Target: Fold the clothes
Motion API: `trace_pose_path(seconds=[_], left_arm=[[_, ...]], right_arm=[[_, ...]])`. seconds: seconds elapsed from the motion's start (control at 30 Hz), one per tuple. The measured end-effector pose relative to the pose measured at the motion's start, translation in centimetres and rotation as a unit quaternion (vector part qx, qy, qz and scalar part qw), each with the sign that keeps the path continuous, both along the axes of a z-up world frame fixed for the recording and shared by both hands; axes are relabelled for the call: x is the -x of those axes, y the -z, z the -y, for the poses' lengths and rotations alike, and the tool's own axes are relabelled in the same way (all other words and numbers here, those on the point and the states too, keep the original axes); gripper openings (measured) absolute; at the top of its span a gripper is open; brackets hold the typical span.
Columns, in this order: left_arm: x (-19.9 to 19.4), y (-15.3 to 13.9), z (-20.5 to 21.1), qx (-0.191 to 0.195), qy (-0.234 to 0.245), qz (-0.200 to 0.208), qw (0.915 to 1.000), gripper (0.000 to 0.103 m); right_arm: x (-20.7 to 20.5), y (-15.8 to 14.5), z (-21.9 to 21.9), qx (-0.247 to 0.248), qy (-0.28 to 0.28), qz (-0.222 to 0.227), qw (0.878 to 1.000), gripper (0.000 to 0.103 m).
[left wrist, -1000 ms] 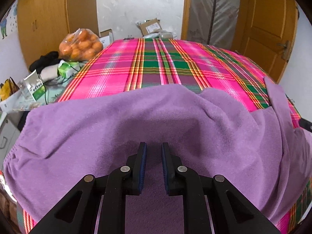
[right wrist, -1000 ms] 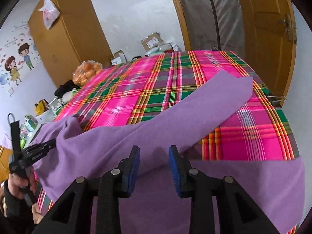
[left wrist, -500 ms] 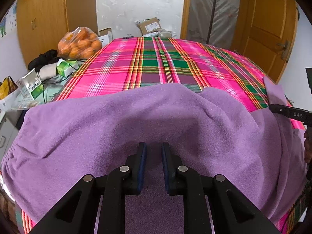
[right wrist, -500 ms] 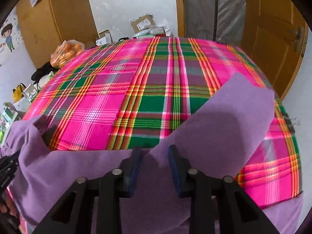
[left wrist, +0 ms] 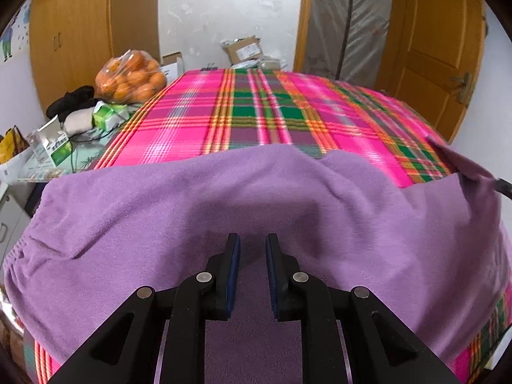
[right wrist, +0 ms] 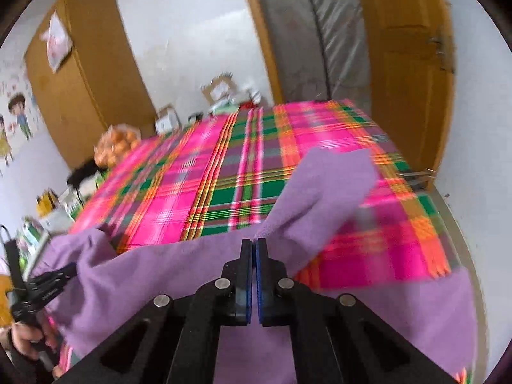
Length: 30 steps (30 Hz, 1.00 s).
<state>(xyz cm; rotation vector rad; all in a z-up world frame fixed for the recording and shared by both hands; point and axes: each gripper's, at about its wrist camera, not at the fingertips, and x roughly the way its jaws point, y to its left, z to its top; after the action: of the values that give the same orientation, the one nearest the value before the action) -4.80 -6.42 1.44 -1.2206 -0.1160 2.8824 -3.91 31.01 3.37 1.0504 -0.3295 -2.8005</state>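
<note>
A purple fleece garment (left wrist: 160, 224) lies across the near end of a surface covered in a pink and green plaid cloth (left wrist: 256, 112). My left gripper (left wrist: 252, 243) sits low over it. Its pads stand a narrow gap apart, and the fabric humps up around their tips as if pinched. In the right wrist view this left gripper (right wrist: 48, 284) is at the left edge, with cloth rising to its tip. My right gripper (right wrist: 254, 243) is shut on a raised fold of the purple garment (right wrist: 320, 198), whose long flap stretches away to the far right.
A bag of oranges (left wrist: 131, 76), small boxes (left wrist: 51, 147) and dark clothing crowd a side table on the left. Cardboard boxes (left wrist: 243, 49) stand past the far edge. A wooden door (left wrist: 432, 57) is on the right, and a wardrobe (left wrist: 80, 32) on the left.
My right gripper went from open to shut on the garment's fold and is moving, so its view is blurred. The left gripper kept its narrow gap and barely shifted.
</note>
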Motion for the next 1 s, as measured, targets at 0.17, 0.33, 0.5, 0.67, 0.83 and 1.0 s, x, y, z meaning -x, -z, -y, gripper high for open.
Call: trace_pose_path(seconds=[0.17,0.33,0.5,0.67,0.83,1.0], left_arm=[[-1.4,-0.7,-2.5,-0.009,0.061,-0.018,0.998,0.017],[-2.9,-1.9,-5.4,-0.022,0.135,-0.039,0.9898,0.017],[-3.4,-2.0,-6.9,-0.029,0.172,-0.041,0.9837,0.017],[-3.3,-1.6,-8.0,-0.034,0.186,-0.033,0.9814,0.017],[-2.9,-1.2,-8.9,-0.032,0.199,-0.023,0.9793,0.017],[-2.9,-1.0,-9.8,-0.035,0.218,-0.016,0.9752,0.017]], right_arm=[[-5.9,0.4,-2.9,0.03,0.038,0.007,0.999,0.002],[-7.1,3.2,-3.1,0.02,0.033,0.064,0.997,0.003],[-7.0,2.3,-3.3,-0.013,0.045,0.04,0.998,0.017],[-3.8,1.6,-1.6,-0.071,0.013,0.03,0.997,0.032],[0.4,3.4,-0.4,-0.121,-0.004,0.065,0.991,0.032],[2.2,5.0,-1.3,-0.13,0.006,0.09,0.987,0.008]])
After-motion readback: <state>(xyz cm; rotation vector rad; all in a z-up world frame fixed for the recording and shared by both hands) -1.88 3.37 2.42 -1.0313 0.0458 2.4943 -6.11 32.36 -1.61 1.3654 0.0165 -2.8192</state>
